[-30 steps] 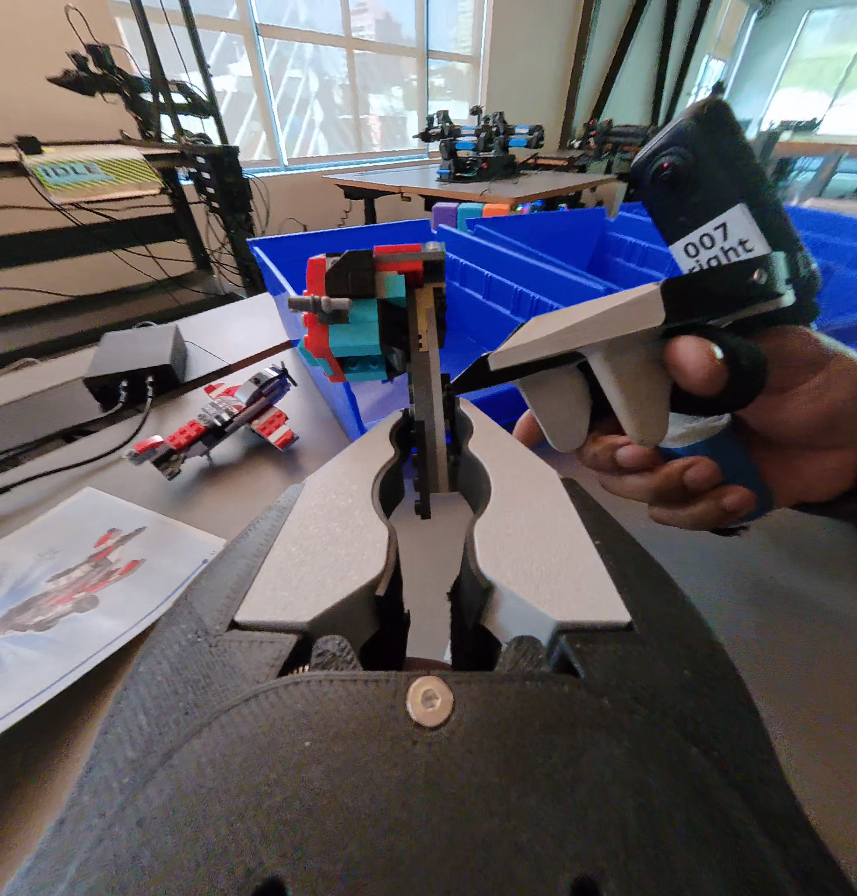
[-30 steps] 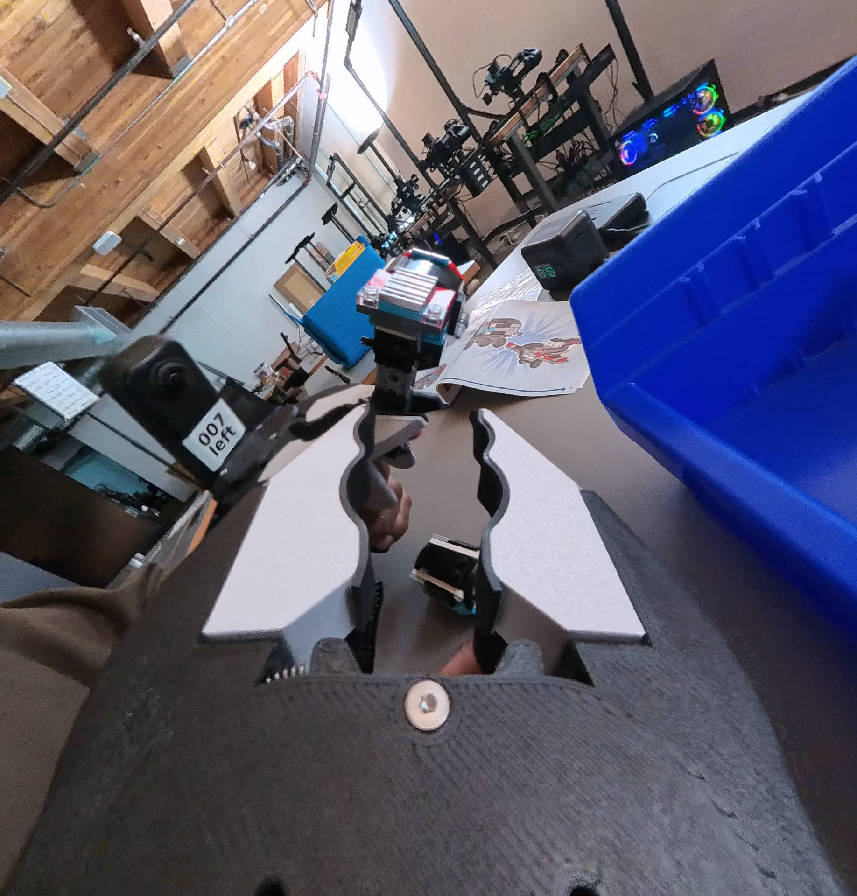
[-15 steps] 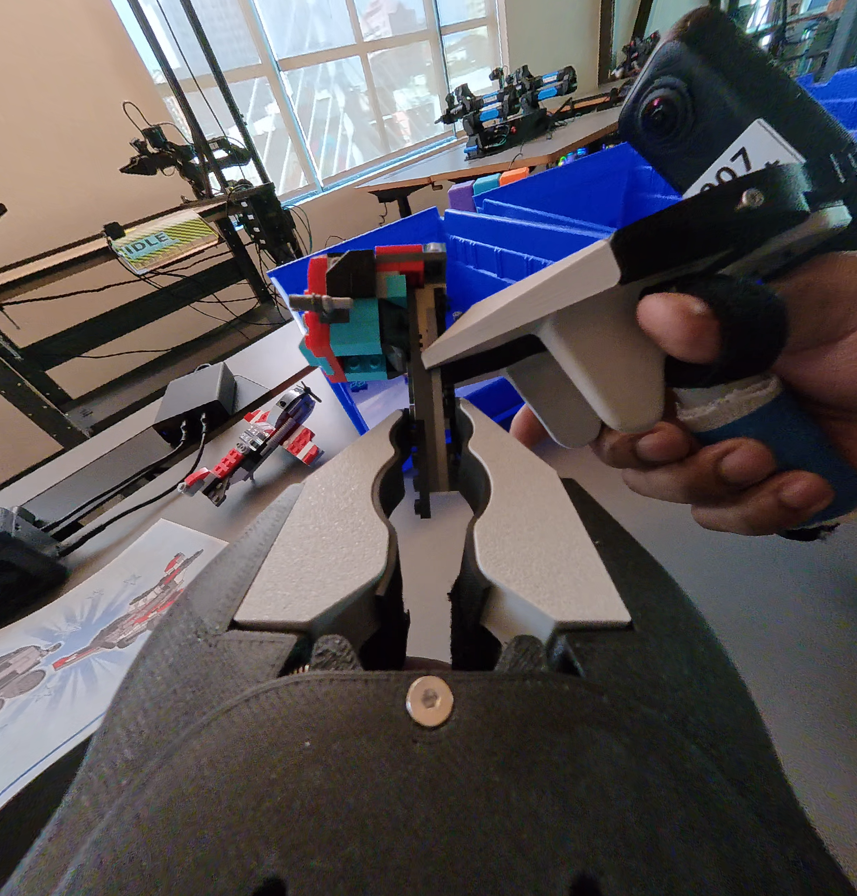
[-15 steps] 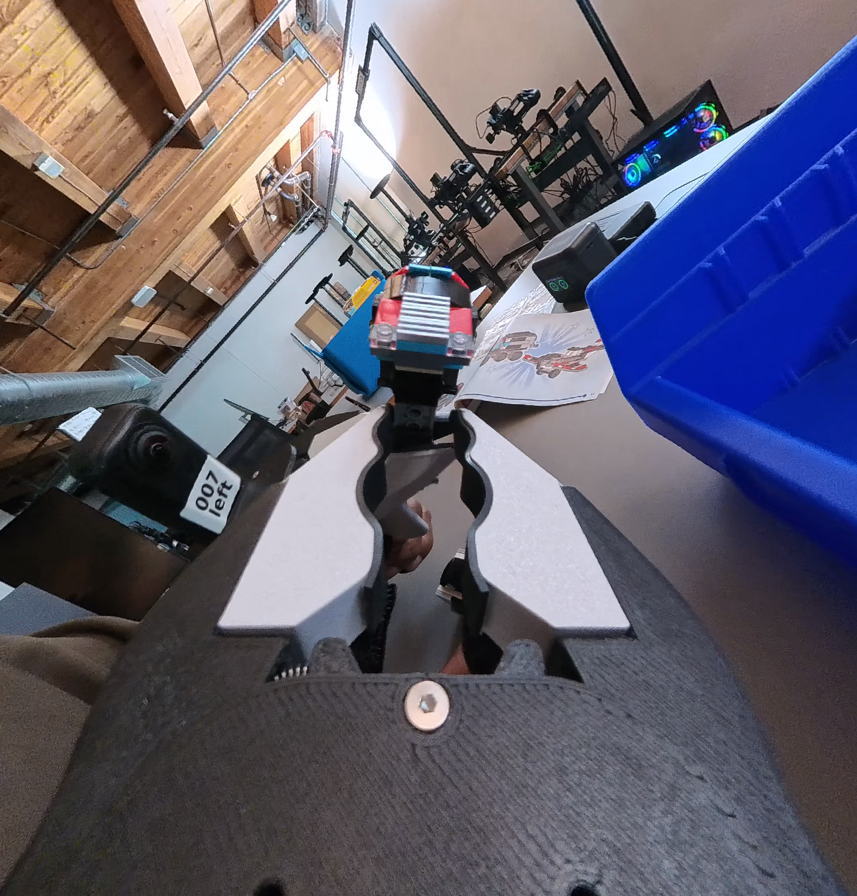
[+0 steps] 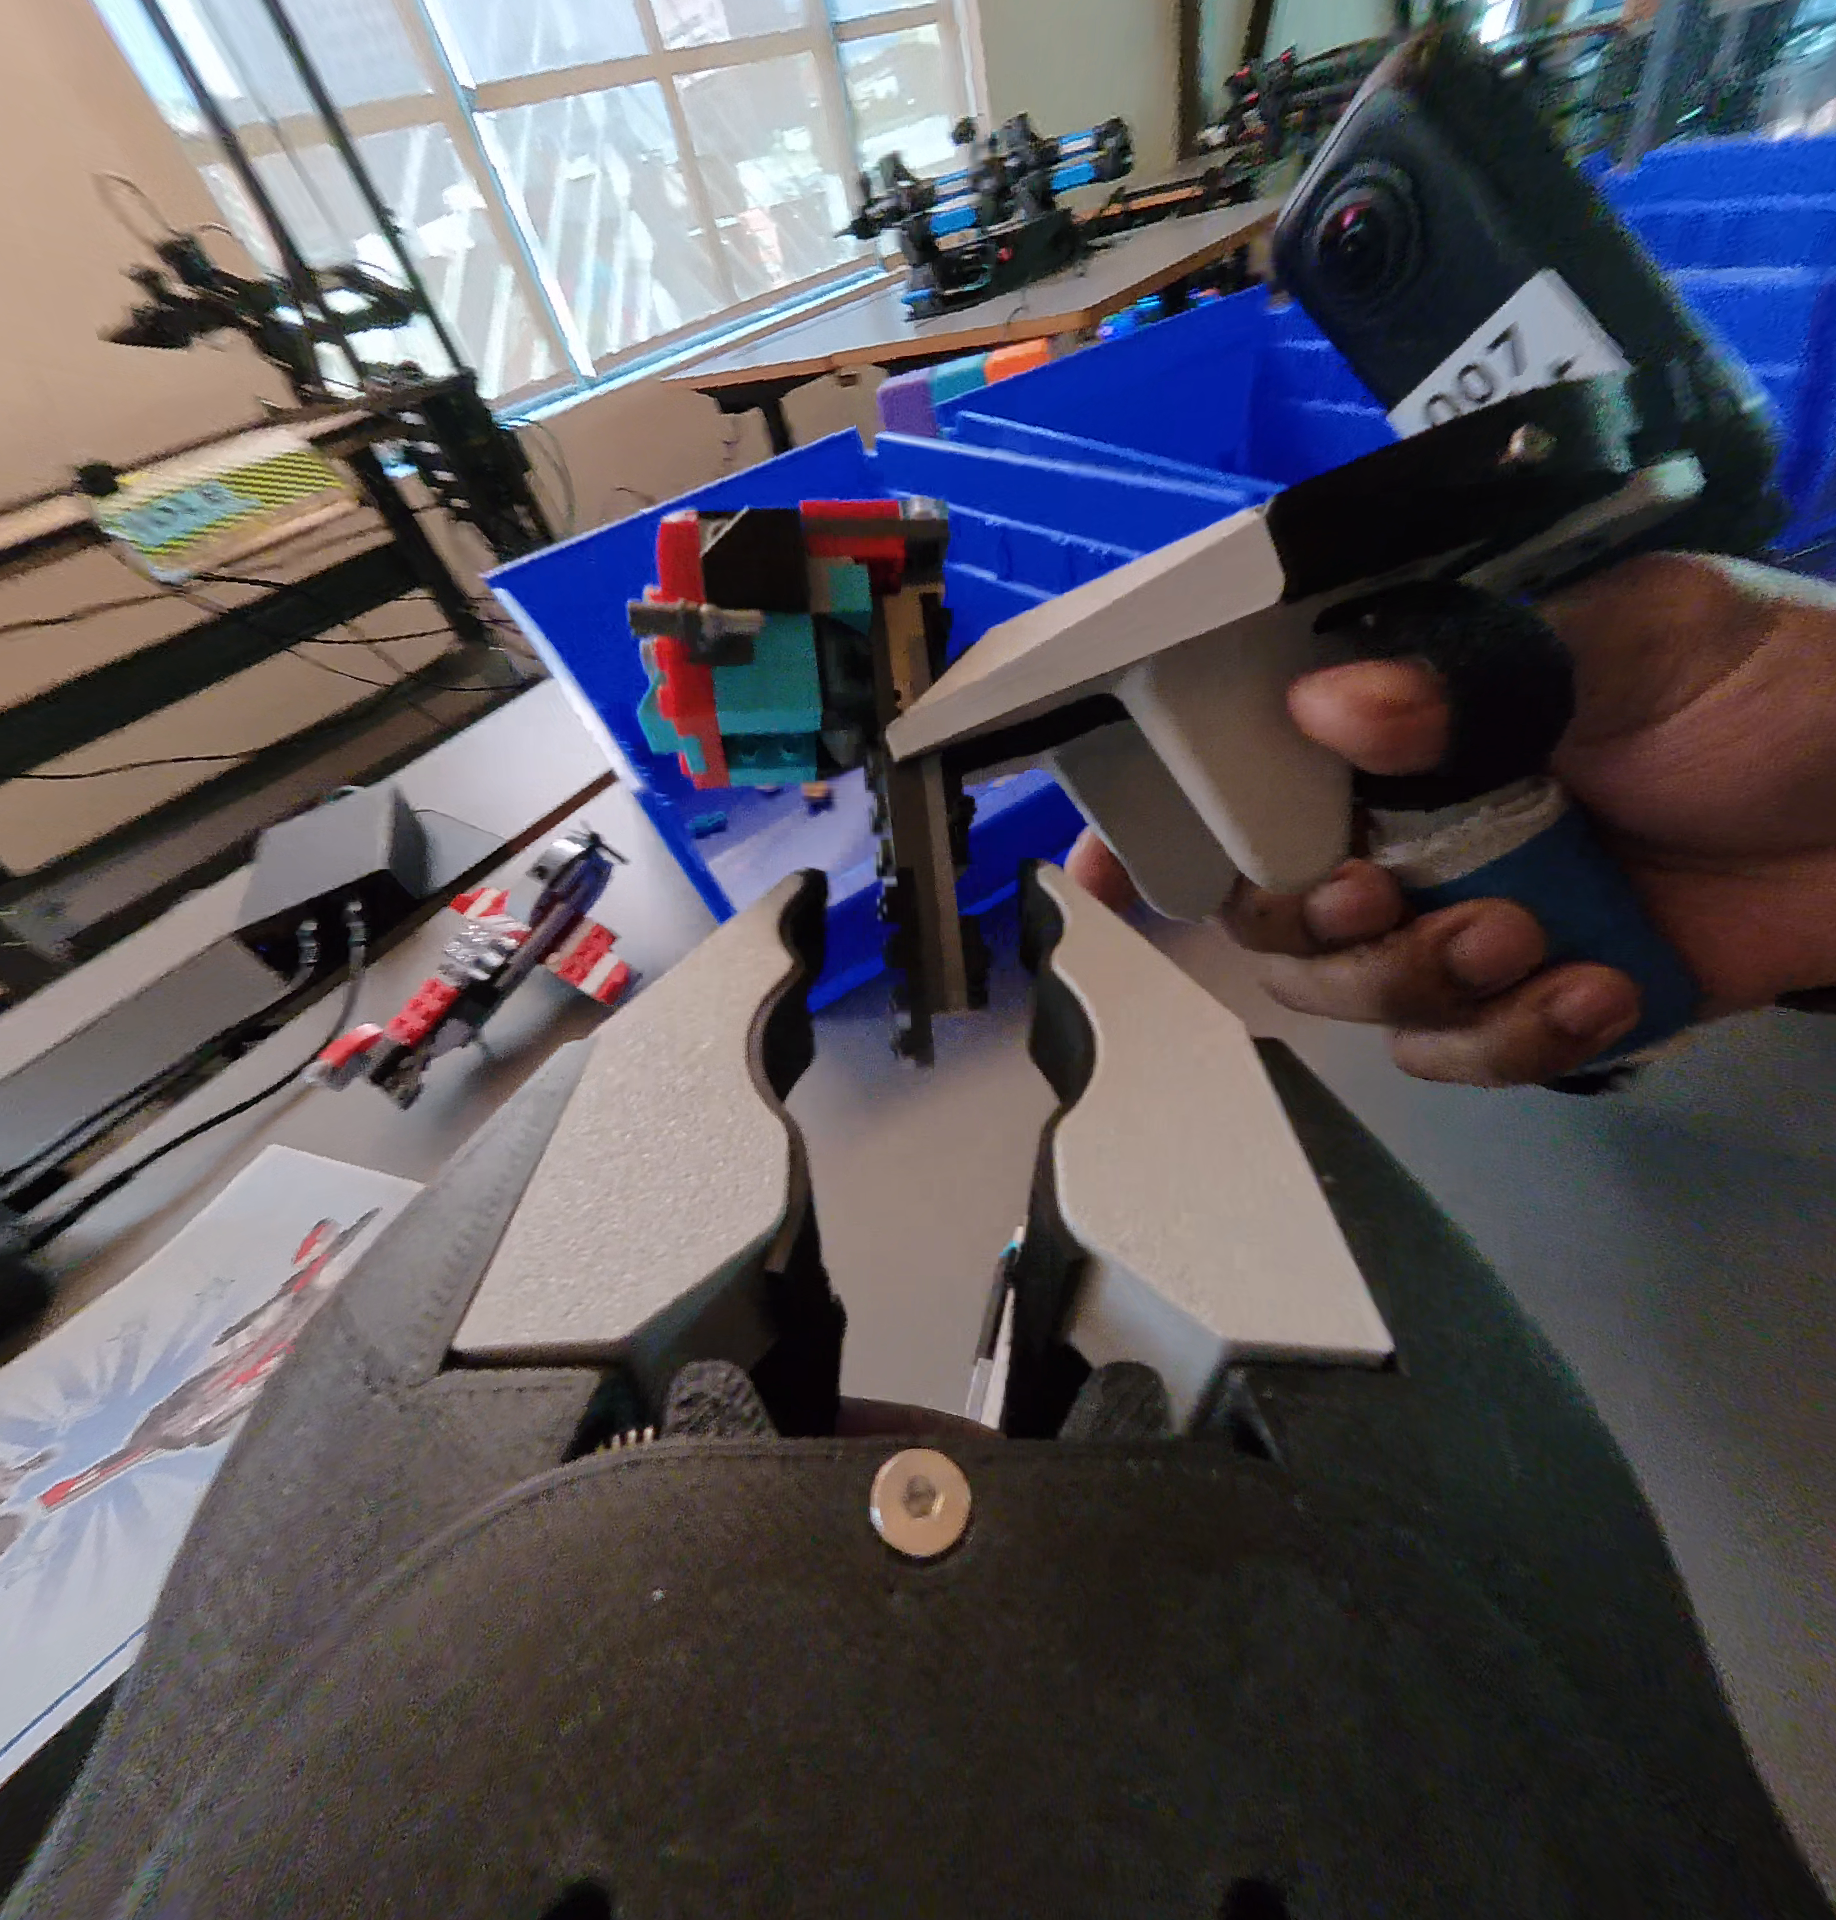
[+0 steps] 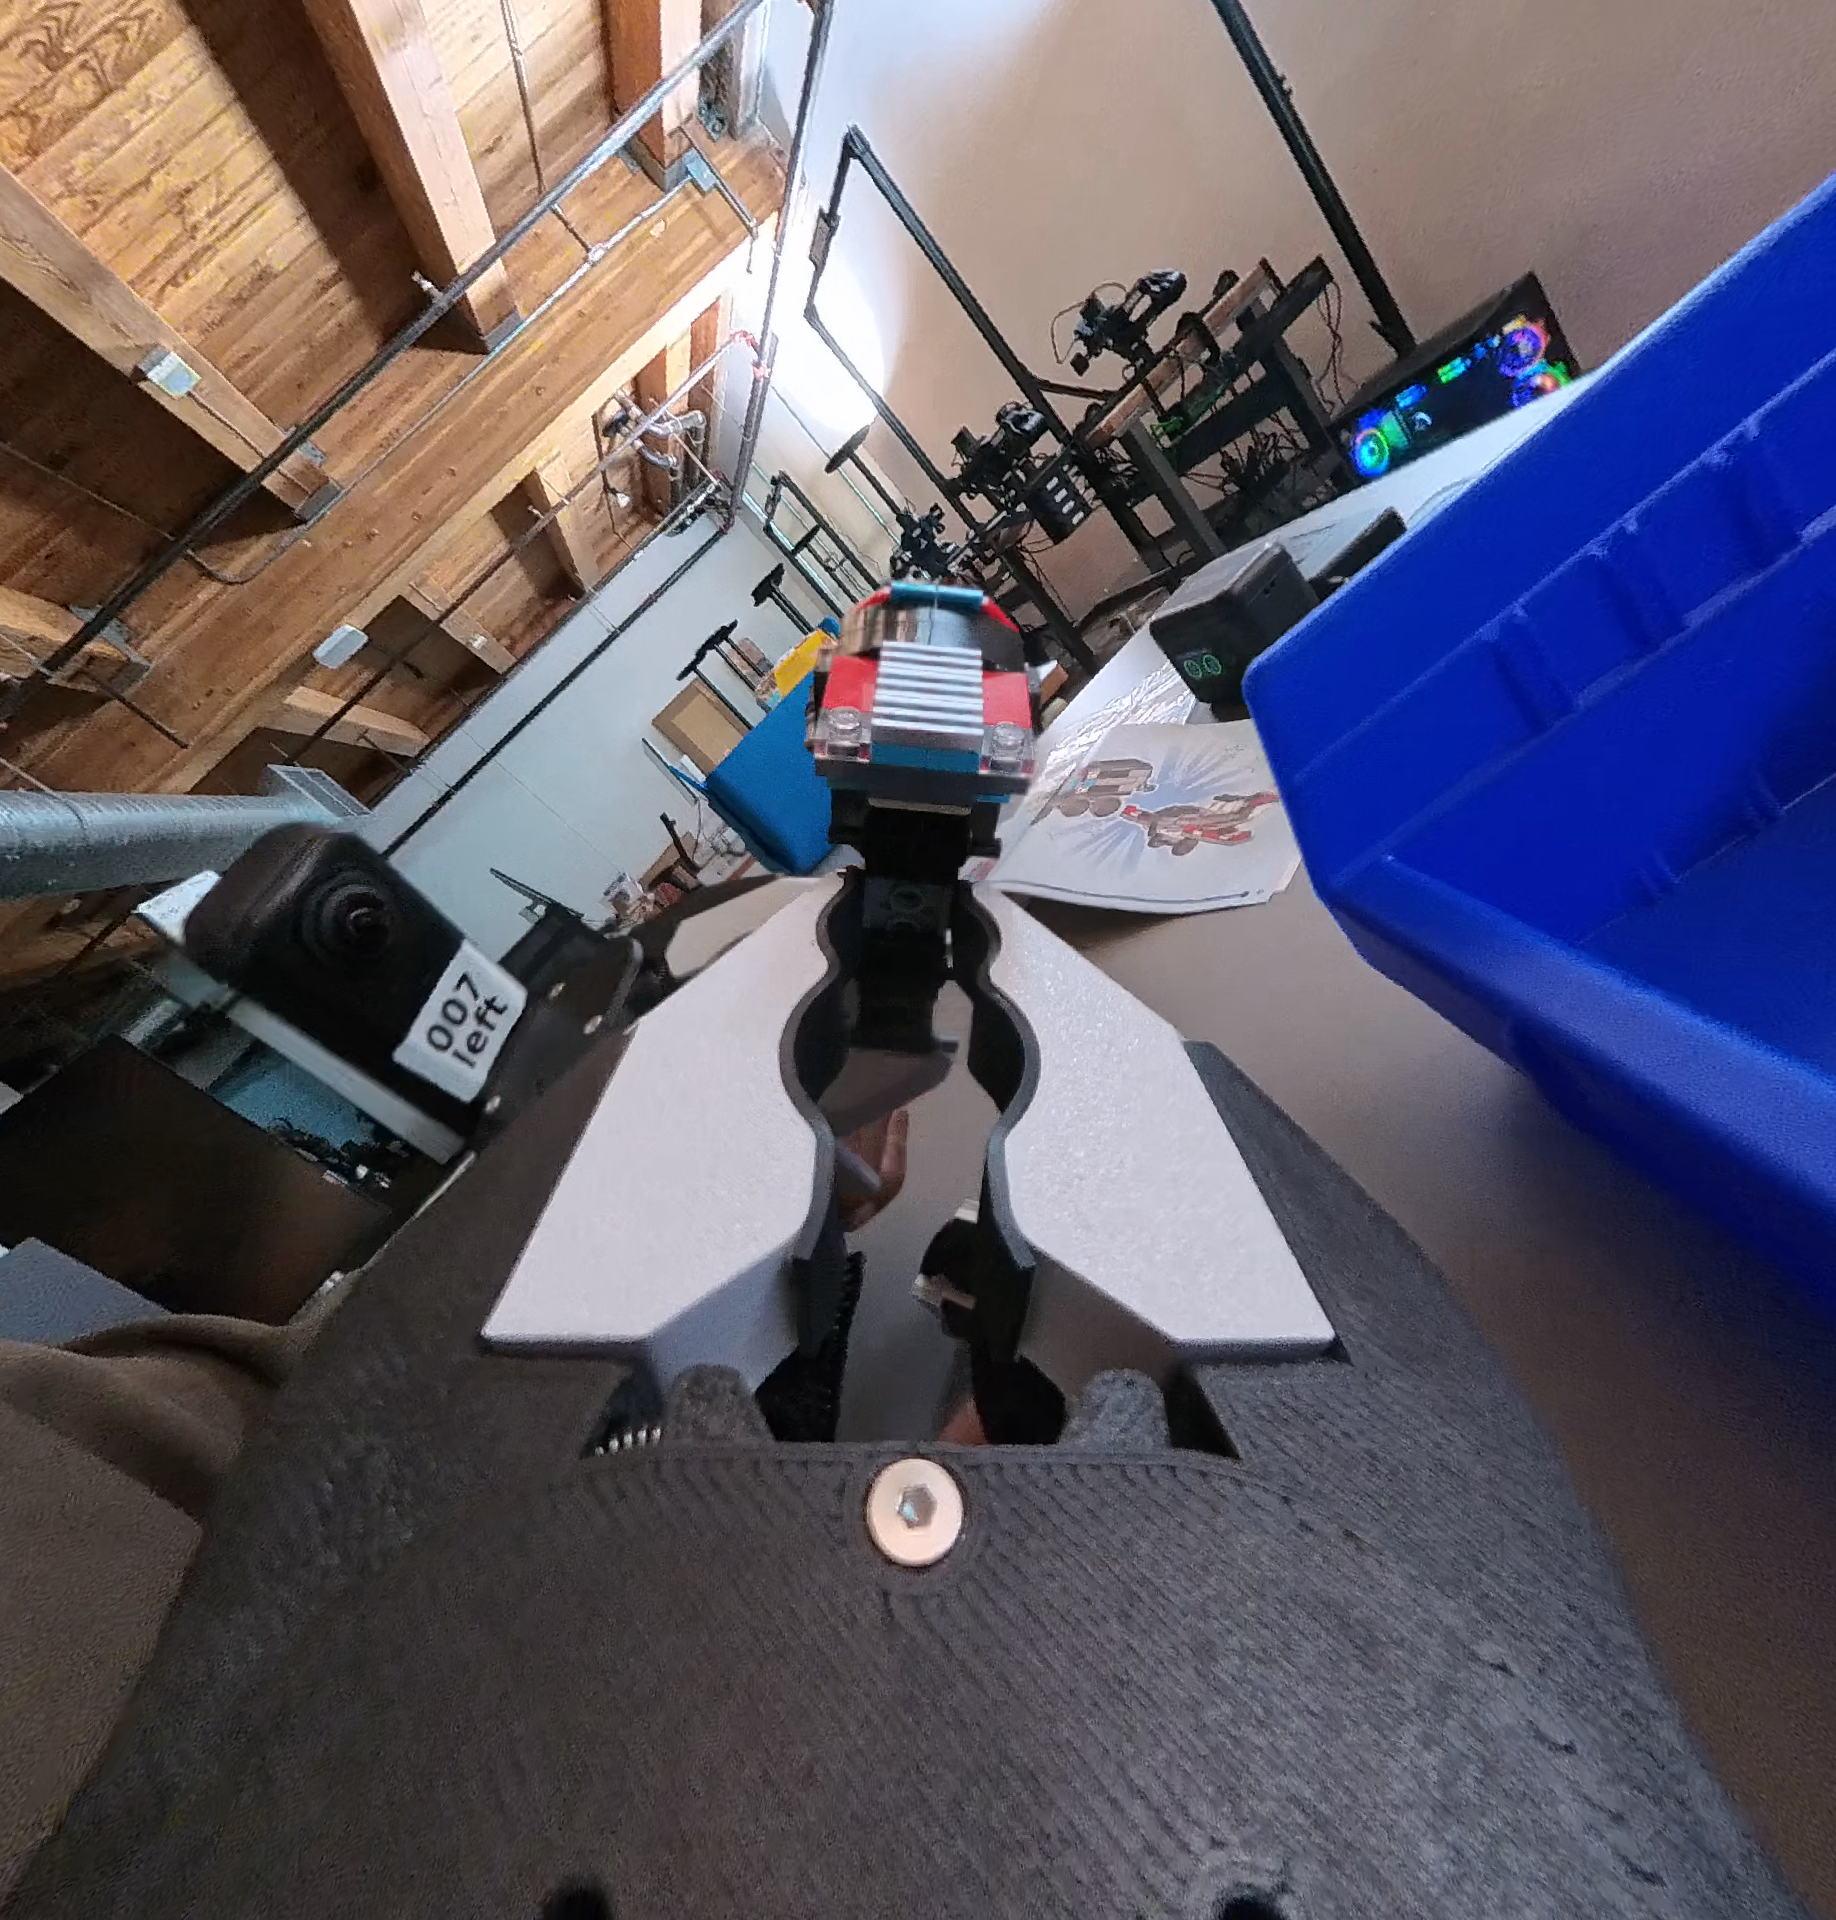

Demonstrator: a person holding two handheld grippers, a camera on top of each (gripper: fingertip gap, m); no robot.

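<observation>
The brick model is clamped between the right gripper's fingers; the left gripper's fingers are spread wide — its base untouched. A few loose bricks are seen in the blue bin behind.

grippers 2: left gripper, right gripper | brick model held 1 | brick plane on worktop 1 | instr. sheet 1 | blue bins 2+, far ones unclear | blk boxes 2
</observation>
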